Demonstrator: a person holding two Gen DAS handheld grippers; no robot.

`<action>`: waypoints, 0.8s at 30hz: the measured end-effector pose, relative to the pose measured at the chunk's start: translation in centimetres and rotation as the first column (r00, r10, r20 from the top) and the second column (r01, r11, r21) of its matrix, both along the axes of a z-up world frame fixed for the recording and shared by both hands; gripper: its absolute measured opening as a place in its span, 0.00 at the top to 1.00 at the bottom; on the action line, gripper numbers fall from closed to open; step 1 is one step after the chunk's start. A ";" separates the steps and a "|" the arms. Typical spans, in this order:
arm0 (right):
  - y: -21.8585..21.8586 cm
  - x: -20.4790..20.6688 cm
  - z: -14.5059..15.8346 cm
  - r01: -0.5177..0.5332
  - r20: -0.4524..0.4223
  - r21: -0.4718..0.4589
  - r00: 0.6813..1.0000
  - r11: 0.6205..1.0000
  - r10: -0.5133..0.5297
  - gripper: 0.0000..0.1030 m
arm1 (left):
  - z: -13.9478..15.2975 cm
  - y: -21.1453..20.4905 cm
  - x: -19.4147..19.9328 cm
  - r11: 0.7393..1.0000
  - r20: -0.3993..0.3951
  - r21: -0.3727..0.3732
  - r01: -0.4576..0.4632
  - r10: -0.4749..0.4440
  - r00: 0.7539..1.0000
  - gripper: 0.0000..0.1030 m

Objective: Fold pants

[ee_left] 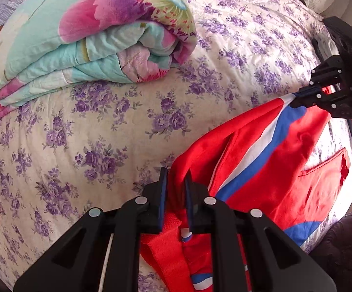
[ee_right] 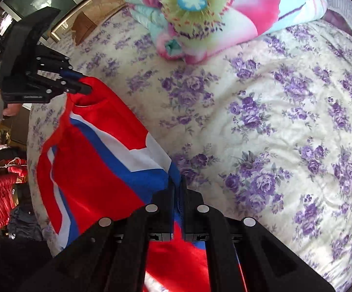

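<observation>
Both tools, left point(ee_left: 176, 189) and right point(ee_right: 177, 194), pinched the red pants point(ee_left: 261, 150) above the bed point(ee_left: 102, 133); even tension would keep the fold square.

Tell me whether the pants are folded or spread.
Neither yet: the pants hang bunched between the left gripper and right gripper, each pinching an edge above the bedspread.

A bed point(ee_left: 117, 131) carries everything, covered by a cream sheet printed with purple flower sprigs. A folded quilt point(ee_left: 85, 36), turquoise with big pink flowers, lies on the sheet toward the far side, its rolled edge facing the middle of the bed. Red pants point(ee_left: 273, 160) with a blue and white stripe lie partly on the sheet near the bed's edge, well apart from the quilt, with bare flowered sheet between them
</observation>
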State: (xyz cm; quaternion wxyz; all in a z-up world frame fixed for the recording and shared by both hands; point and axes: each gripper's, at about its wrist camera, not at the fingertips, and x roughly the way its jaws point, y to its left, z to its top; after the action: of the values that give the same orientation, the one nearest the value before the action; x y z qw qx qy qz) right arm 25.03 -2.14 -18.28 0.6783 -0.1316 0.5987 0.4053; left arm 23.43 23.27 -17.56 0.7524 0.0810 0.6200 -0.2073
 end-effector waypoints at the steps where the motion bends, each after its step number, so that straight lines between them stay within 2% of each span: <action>1: -0.2 -0.9 1.0 -0.002 0.007 0.005 1.000 1.000 0.002 0.96 | 0.8 0.2 -0.7 1.000 0.016 -0.011 -0.001 0.001 1.000 0.88; 5: -0.7 -6.5 5.1 -0.046 0.054 0.036 0.998 0.998 0.044 0.96 | 3.9 1.2 -4.9 0.998 0.080 -0.058 -0.008 0.013 0.997 0.88; 9: 0.3 -14.4 7.0 -0.101 0.072 0.056 0.993 0.993 0.097 0.96 | 5.6 2.2 -10.8 0.995 0.112 -0.095 -0.020 0.030 0.993 0.88; 12: 1.8 -19.7 5.5 -0.081 0.070 0.003 0.994 0.997 0.080 0.96 | 4.7 2.1 -15.1 0.995 0.092 -0.098 -0.021 0.030 0.995 0.88; 15: 3.1 -22.8 2.2 -0.049 0.027 -0.034 0.998 0.998 0.050 0.96 | 1.9 2.2 -18.0 0.997 0.029 -0.074 -0.036 0.039 0.999 0.88; 19: 3.2 -24.2 -0.8 0.001 -0.013 -0.049 1.000 0.999 -0.001 0.96 | -1.1 2.0 -20.0 0.999 -0.012 -0.027 -0.044 0.044 0.999 0.89; 24: 3.3 -25.1 -0.8 0.005 -0.012 -0.053 1.000 0.999 -0.006 0.96 | -1.5 2.3 -20.5 0.998 -0.011 -0.034 -0.054 0.054 0.999 0.89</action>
State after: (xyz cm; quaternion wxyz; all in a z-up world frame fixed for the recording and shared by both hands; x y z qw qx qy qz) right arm -0.09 1.18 -19.08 0.6720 -0.1454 0.6138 0.3880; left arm 2.90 25.54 -19.11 0.7557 0.0504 0.6222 -0.1979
